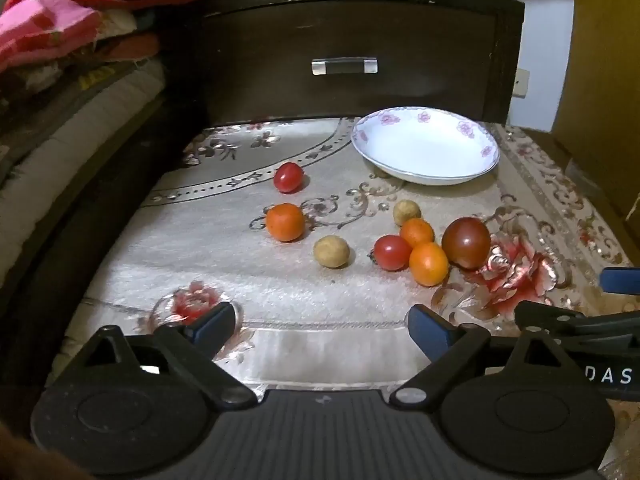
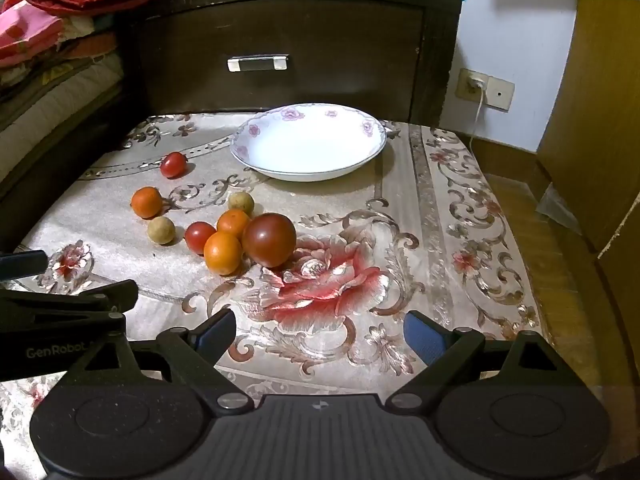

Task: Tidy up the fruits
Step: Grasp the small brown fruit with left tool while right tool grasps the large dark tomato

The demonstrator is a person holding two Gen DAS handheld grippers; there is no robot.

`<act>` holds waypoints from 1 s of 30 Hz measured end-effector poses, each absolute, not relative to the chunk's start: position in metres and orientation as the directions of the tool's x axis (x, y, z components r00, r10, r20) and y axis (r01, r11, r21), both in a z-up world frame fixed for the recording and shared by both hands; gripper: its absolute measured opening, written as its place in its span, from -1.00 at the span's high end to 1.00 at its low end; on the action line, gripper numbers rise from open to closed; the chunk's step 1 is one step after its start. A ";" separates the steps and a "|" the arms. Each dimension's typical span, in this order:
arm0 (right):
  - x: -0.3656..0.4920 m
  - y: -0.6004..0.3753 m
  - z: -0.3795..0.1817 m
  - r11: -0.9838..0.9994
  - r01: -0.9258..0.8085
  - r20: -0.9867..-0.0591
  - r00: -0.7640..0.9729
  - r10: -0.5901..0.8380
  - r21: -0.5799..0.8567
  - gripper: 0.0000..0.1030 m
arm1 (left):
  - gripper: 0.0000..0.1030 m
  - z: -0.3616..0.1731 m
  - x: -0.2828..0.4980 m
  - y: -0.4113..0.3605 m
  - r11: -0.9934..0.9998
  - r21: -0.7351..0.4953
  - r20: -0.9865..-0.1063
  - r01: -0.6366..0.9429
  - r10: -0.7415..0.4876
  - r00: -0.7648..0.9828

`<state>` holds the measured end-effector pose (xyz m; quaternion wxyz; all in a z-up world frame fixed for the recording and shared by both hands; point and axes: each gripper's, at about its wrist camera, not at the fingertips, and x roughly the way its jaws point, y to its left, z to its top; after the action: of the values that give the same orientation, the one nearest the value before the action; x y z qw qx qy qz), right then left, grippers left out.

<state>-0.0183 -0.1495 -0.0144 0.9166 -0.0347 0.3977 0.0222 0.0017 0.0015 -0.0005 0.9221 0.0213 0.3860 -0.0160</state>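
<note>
On floral-embroidered beige cloth (image 2: 360, 208) over a low table, lower half of both views: eight small fruits, loose, none in the dish. Upper centre of the right-wrist view, upper right of the left-wrist view: white shallow bowl with pink flower rim (image 2: 256, 130) (image 1: 486, 152), bare inside, just before a dark wooden drawer front (image 2: 280, 32) with silver bar handle (image 2: 258, 63). Left of centre in the right-wrist view, a tight cluster: large dark-red round tomato (image 2: 269, 239) (image 1: 466, 242) touching near orange round fruit (image 2: 223, 253) (image 1: 428, 264), with far orange fruit (image 2: 233, 222) (image 1: 417, 232) and small red cherry tomato (image 2: 199, 236) (image 1: 392, 252) pressed close behind. Tan round fruit (image 2: 241, 203) (image 1: 407, 212) just beyond the cluster; second tan round fruit (image 2: 161, 230) (image 1: 331, 251) to its left, apart. Farther left: lone orange fruit (image 2: 147, 202) (image 1: 285, 222); above it, lone red cherry tomato (image 2: 173, 164) (image 1: 288, 177). Bottom of the right-wrist view: right gripper (image 2: 320, 334), black with blue pads, spread wide, grasping nothing, above the red embroidered rose (image 2: 320, 284). Bottom of the left-wrist view: left gripper (image 1: 320, 326), likewise released and empty, short of the fruits. Upper left of both views: heaped red and pink fabrics (image 1: 80, 8). Upper right of the right-wrist view: wall socket with white cord (image 2: 478, 84).
</note>
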 end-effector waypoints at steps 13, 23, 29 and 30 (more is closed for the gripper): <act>0.026 -0.146 -0.010 0.938 -0.334 -0.749 0.644 0.154 -0.095 -0.31 | -0.90 -0.003 0.037 0.002 0.981 0.086 -0.730 0.171 -0.055 0.681; 0.070 -0.141 -0.027 0.883 -0.463 -0.797 0.562 0.222 -0.081 -0.02 | -0.90 -0.016 0.061 0.001 0.946 0.093 -0.769 0.311 -0.131 0.626; 0.083 -0.137 -0.040 0.869 -0.490 -0.828 0.514 0.223 -0.070 0.05 | -0.70 -0.028 0.079 0.015 0.945 0.046 -0.780 0.323 -0.168 0.602; 0.084 -0.137 -0.040 0.868 -0.492 -0.828 0.513 0.227 -0.068 0.06 | -0.64 -0.029 0.083 0.018 0.948 0.028 -0.780 0.317 -0.177 0.600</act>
<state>0.0837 -0.1365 -0.0398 0.8571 -0.1487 0.4464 0.2098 0.0826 0.0176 -0.0293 0.8908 0.0821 0.4249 -0.1387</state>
